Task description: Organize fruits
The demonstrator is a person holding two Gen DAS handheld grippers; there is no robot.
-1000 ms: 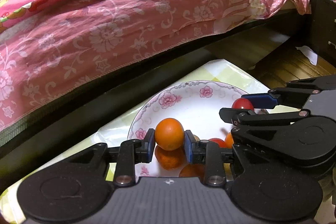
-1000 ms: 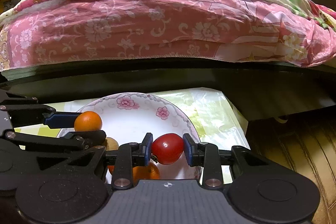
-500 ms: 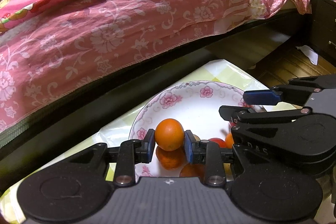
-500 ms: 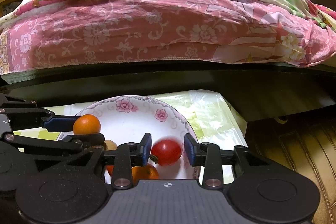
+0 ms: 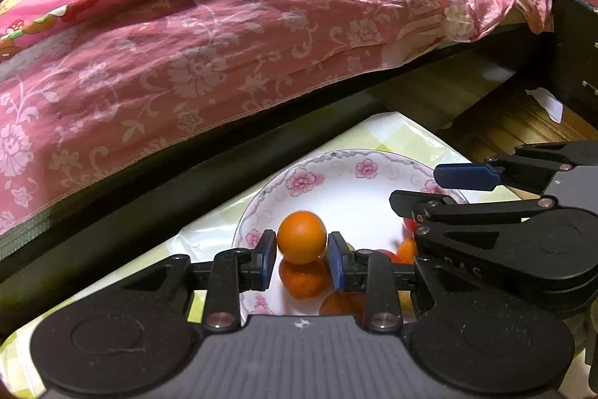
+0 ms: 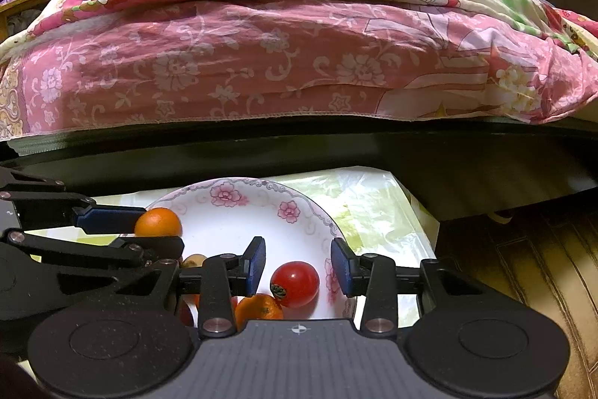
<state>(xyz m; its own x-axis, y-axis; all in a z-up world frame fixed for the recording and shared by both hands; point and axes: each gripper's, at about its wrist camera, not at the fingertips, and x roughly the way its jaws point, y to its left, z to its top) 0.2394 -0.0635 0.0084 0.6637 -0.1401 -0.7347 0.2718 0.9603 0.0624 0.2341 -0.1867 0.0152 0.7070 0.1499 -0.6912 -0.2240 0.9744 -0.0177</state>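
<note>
Left gripper (image 5: 302,255) fingers clamp the orange (image 5: 301,236) above the plate (image 6: 239,212); right gripper (image 6: 298,264) fingers have just been opening, tomato (image 6: 295,284) loose on plate. Risk: tomato rolls off plate's rim, or dropped orange knocks it

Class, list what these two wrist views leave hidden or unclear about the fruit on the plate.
- Left wrist view: fruits under the held orange are partly covered by the left gripper.
- Same view: the tomato is blurred behind the right gripper.
- Right wrist view: the plate's near rim is hidden.
</note>
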